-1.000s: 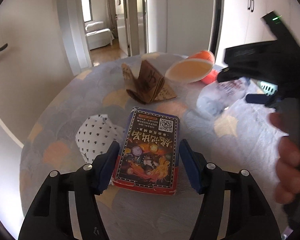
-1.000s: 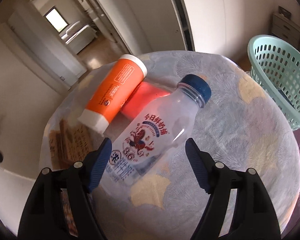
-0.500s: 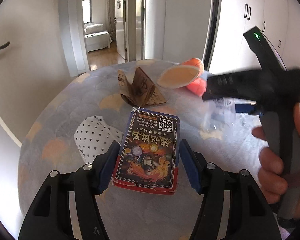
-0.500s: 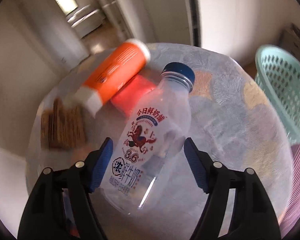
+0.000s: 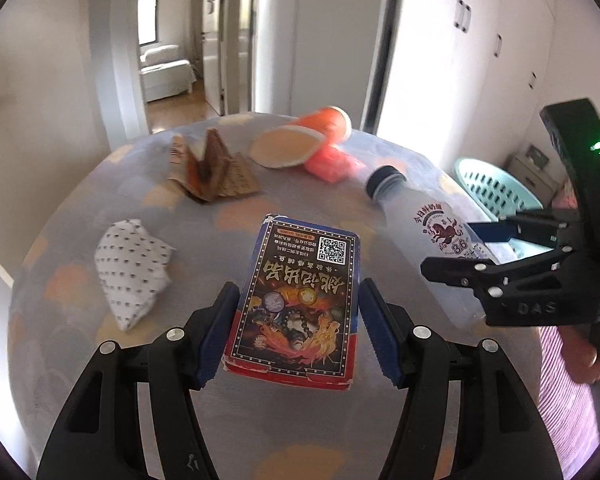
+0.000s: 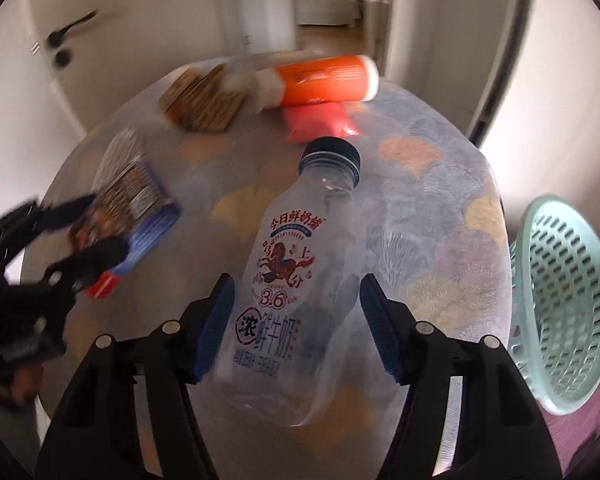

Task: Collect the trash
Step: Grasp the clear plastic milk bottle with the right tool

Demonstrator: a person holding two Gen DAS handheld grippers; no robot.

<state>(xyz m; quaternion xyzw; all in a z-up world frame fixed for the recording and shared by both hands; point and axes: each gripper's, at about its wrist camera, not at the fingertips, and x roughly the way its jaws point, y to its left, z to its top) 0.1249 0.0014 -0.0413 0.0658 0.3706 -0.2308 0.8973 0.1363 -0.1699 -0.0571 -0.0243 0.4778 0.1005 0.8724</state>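
The left gripper (image 5: 296,332) gripped a flat printed card box (image 5: 298,300) between its blue pads, held above the round table (image 5: 80,280). The right gripper (image 6: 296,324) straddled a clear plastic bottle (image 6: 296,264) with a dark cap; its jaws had just been closing, though whether the pads pressed the bottle I could not tell. Behind lay an orange tube (image 6: 324,80), a pink packet (image 6: 320,122), folded brown paper (image 5: 216,172) and a dotted white wrapper (image 5: 130,268). A pale green slotted basket (image 6: 560,312) stood beside the table.
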